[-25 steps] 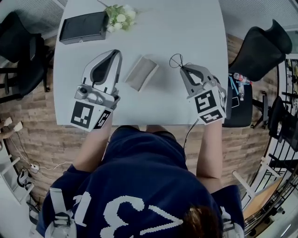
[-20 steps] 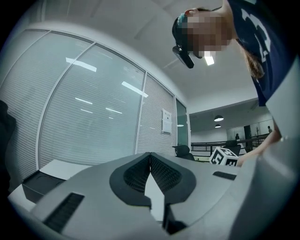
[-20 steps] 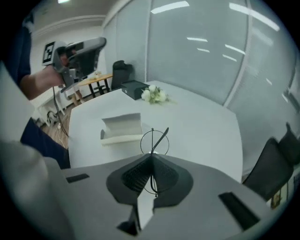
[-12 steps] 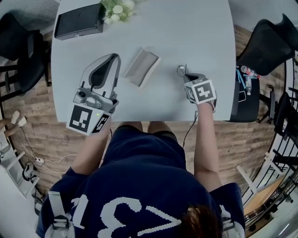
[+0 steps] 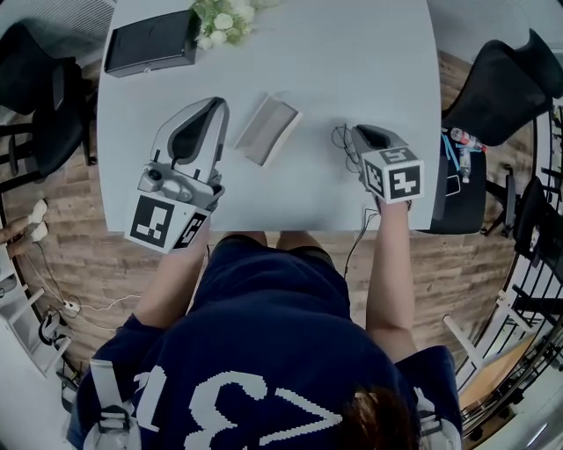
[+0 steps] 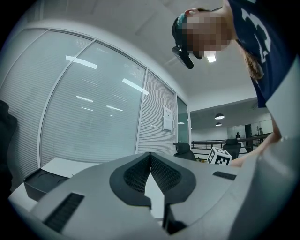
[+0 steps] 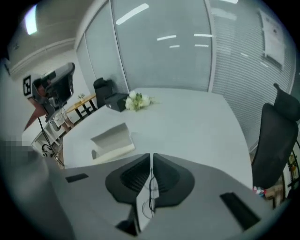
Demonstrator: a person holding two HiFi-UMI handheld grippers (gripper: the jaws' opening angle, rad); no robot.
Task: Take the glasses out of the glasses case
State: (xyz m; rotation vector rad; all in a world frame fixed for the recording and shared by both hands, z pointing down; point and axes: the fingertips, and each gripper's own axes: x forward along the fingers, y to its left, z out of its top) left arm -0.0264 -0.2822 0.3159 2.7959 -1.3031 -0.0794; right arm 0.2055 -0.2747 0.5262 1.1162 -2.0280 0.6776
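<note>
Pinching the thin wire-framed glasses (image 7: 151,190) between jaws that are drawn together on the frame, the right gripper (image 7: 151,157) sits over the right part of the white table (image 5: 352,53), close to its near edge. From the head view a loop of the wire frame shows just beyond the jaw tips; whether it touches the table cannot be told. The light grey glasses case (image 5: 266,129) lies open near the middle of the table, between the two grippers and apart from both, with the glasses off to its right and clear of it. The left gripper (image 6: 150,157) is over the left part of the table near its near edge, its jaws pressed together with nothing between them. A black rectangular box (image 5: 149,42) sits at the far left corner, a bunch of white flowers (image 5: 224,19) just beside it along the far edge. A black office chair (image 5: 501,88) stands off the right edge.
</note>
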